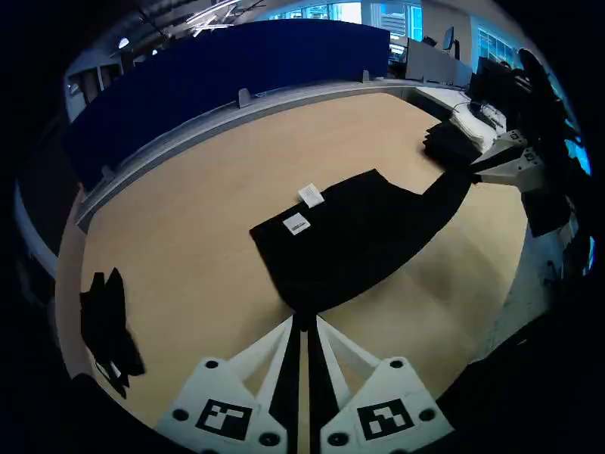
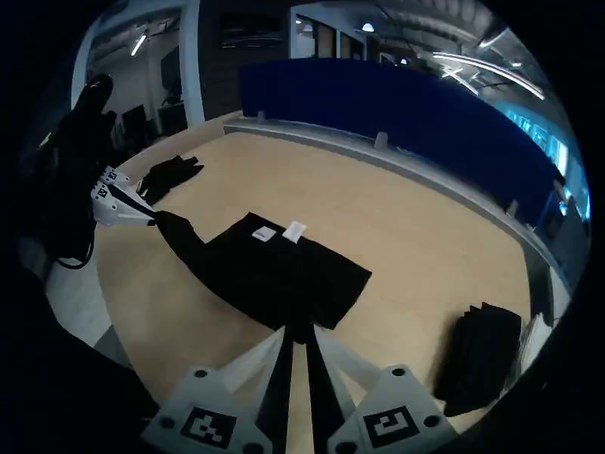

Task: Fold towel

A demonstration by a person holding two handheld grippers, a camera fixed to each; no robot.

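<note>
A black towel (image 1: 355,234) with two white tags (image 1: 310,195) lies spread on the wooden table (image 1: 197,227). My left gripper (image 1: 305,321) is shut on the towel's near corner, its fingers pressed together on the cloth. Across the towel, my right gripper (image 1: 476,172) pinches the far corner, which is pulled up off the table. In the right gripper view, the towel (image 2: 280,272) runs up to my right gripper (image 2: 300,329), shut on its near edge. The left gripper (image 2: 151,218) holds the stretched-out corner at the left.
A stack of folded dark towels (image 2: 480,356) sits near the right gripper, seen also as the stack (image 1: 454,140). A crumpled black cloth (image 1: 110,325) lies near the table edge. A blue partition (image 1: 227,68) borders the far side of the table.
</note>
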